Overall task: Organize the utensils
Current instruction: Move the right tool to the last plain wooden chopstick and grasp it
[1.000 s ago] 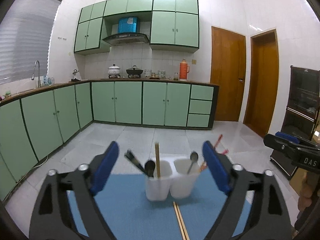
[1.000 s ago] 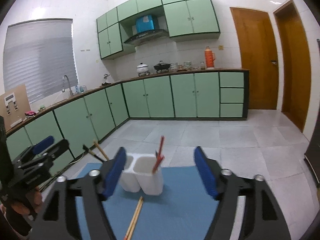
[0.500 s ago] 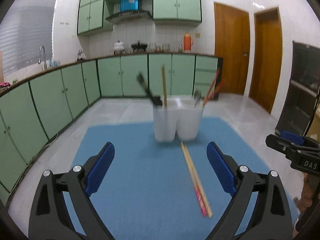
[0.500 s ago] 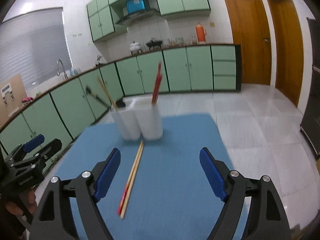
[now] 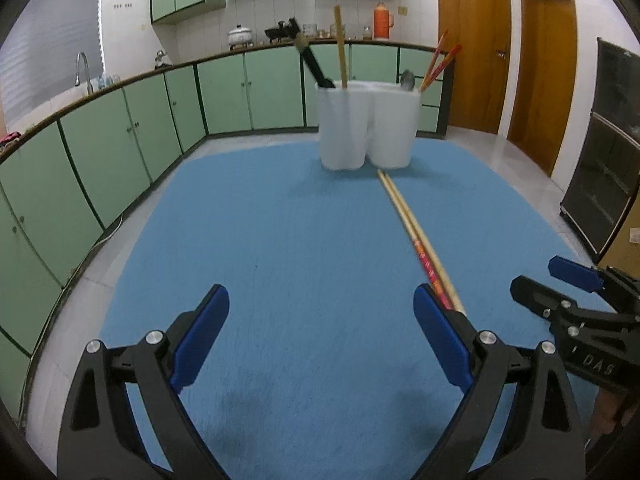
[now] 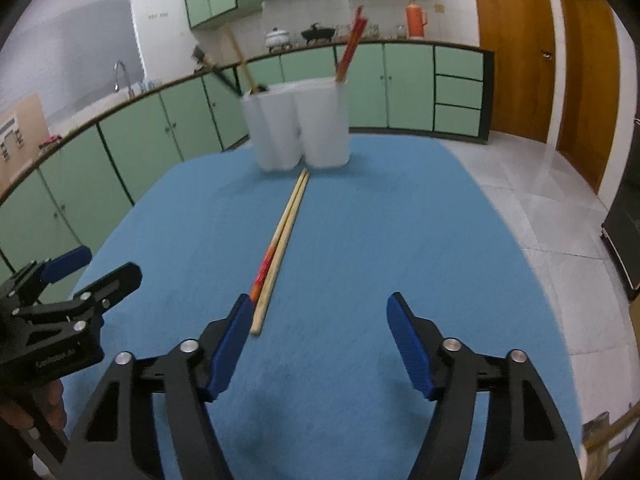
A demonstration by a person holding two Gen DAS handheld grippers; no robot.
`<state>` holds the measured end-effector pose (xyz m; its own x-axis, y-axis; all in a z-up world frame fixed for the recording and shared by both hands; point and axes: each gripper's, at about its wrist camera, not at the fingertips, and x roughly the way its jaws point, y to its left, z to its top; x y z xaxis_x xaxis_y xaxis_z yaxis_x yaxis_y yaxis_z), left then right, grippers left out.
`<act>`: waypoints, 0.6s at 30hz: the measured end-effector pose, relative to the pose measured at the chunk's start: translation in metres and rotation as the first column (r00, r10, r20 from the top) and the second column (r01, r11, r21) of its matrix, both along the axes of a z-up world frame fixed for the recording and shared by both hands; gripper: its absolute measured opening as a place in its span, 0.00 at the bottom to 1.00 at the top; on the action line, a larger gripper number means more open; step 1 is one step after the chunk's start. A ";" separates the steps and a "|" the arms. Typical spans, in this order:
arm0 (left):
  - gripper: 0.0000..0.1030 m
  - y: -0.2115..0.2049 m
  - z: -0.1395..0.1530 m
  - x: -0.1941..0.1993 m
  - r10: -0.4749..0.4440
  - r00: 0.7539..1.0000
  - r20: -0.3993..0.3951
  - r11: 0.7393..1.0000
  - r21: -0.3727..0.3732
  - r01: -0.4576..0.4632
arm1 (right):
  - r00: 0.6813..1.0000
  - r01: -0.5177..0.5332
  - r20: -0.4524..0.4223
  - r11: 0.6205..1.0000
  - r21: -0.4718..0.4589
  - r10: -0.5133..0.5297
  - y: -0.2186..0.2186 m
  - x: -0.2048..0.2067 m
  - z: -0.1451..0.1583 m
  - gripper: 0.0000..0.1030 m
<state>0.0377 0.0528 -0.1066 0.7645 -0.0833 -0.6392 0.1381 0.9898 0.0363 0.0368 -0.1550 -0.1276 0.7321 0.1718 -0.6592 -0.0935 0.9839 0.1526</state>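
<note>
A white two-cup utensil holder (image 5: 368, 128) stands at the far end of a blue mat (image 5: 304, 264); it also shows in the right wrist view (image 6: 300, 128). It holds a wooden stick, a black utensil, a spoon and red chopsticks. A pair of chopsticks (image 5: 416, 236) lies on the mat in front of it, also in the right wrist view (image 6: 280, 240). My left gripper (image 5: 320, 332) is open and empty, low over the near mat, chopstick ends beside its right finger. My right gripper (image 6: 320, 336) is open and empty, chopstick ends at its left finger.
The right gripper shows at the right edge of the left wrist view (image 5: 576, 320); the left gripper shows at the left of the right wrist view (image 6: 56, 304). Green kitchen cabinets (image 5: 120, 136) and tiled floor (image 6: 540, 200) lie beyond the mat.
Both grippers have pulled back from the holder and dropped lower toward the mat. The holder now looks farther away and the chopsticks' near ends lie by the fingers.
</note>
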 end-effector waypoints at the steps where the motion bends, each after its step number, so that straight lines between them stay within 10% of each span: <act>1: 0.88 0.003 -0.003 0.000 0.004 1.000 -0.008 1.000 0.000 -0.004 | 1.000 -0.008 -0.009 1.000 0.003 0.008 0.003 -0.001 -0.003 0.59; 18: 0.88 0.018 -0.017 0.000 0.028 0.998 -0.064 1.000 -0.005 -0.029 | 0.994 -0.063 -0.094 0.998 -0.012 0.061 0.028 0.006 -0.026 0.31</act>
<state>0.0379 0.0703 -0.1235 0.7241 -0.0663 -0.6865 0.1118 0.9935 0.0220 0.0433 -0.1268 -0.1536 0.6554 0.2049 -0.7270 -0.1404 0.9788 0.1492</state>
